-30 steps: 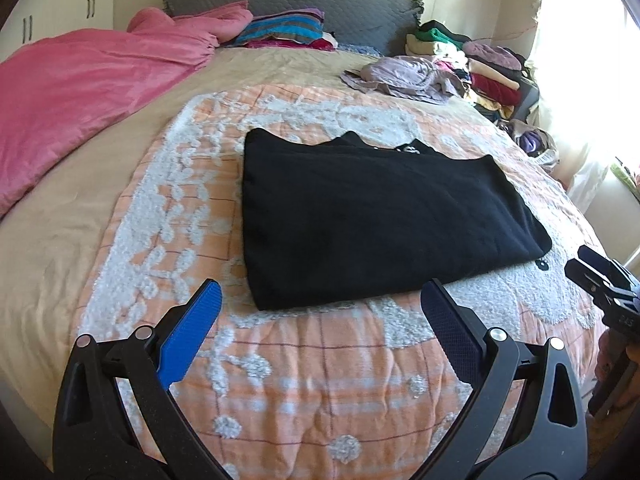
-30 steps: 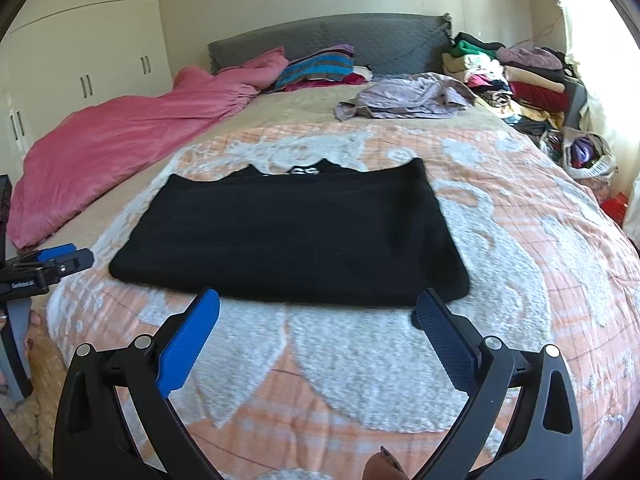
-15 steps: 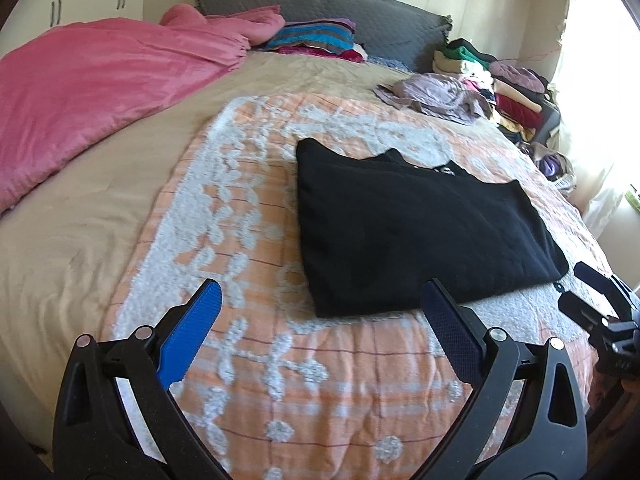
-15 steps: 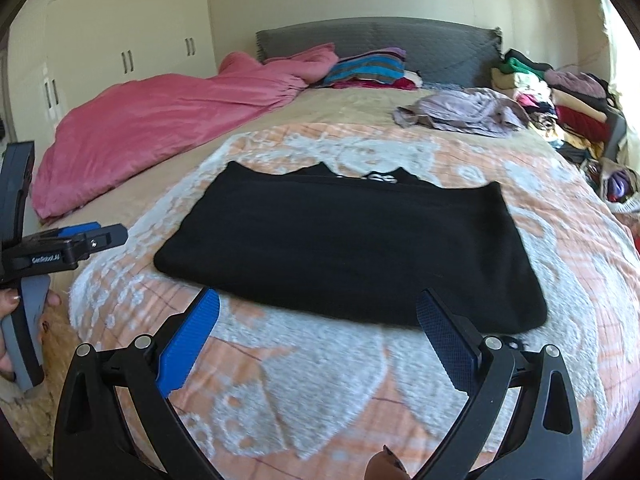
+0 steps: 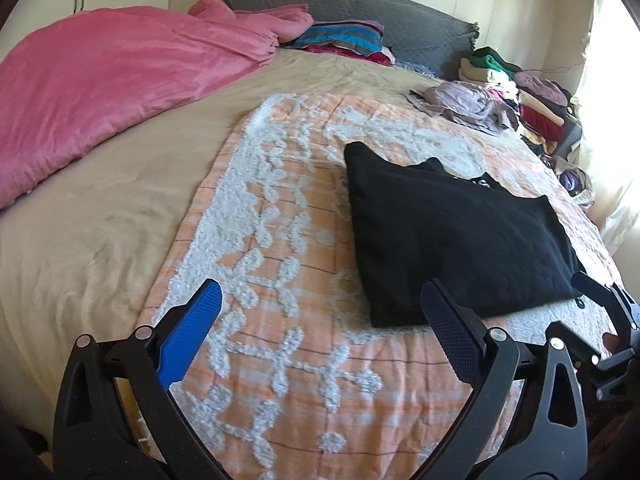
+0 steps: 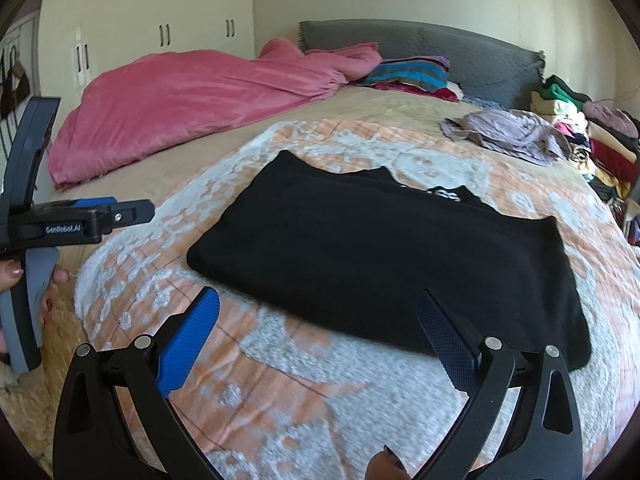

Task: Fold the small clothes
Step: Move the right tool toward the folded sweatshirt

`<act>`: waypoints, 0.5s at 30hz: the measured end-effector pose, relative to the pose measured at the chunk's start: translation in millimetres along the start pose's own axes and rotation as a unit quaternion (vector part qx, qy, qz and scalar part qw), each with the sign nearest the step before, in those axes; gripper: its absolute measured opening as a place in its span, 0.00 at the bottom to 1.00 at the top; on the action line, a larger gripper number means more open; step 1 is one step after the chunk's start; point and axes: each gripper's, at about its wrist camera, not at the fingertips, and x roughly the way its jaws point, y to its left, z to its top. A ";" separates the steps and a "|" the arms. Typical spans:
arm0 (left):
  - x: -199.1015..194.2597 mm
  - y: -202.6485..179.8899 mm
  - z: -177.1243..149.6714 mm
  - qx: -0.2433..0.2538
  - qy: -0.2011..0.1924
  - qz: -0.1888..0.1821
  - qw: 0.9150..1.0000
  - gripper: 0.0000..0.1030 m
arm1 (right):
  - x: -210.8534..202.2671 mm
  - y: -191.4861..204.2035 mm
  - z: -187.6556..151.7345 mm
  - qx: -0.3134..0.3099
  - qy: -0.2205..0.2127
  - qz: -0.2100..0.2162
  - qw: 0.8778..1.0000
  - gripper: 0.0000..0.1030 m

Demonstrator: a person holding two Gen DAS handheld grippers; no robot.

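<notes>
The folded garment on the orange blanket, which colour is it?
Black, with small white lettering at the neckline; clearest in the right wrist view.

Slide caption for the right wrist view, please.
Open right gripper poised before a folded black garment on the patterned blanket; nothing held.

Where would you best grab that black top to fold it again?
Probably at the two near corners of the black top, each gripper sliding in low from the bed's foot. It lies flat, its near edge a thick fold easy to pinch, with the neckline at the far side.

Black garment (image 6: 384, 256) on blanket-covered bed (image 6: 224, 160)
</notes>
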 end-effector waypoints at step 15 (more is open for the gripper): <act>25.0 34.6 23.0 -0.034 0.014 0.026 0.999 0.91 | 51.2 47.7 4.8 -0.098 0.030 0.000 0.995 0.95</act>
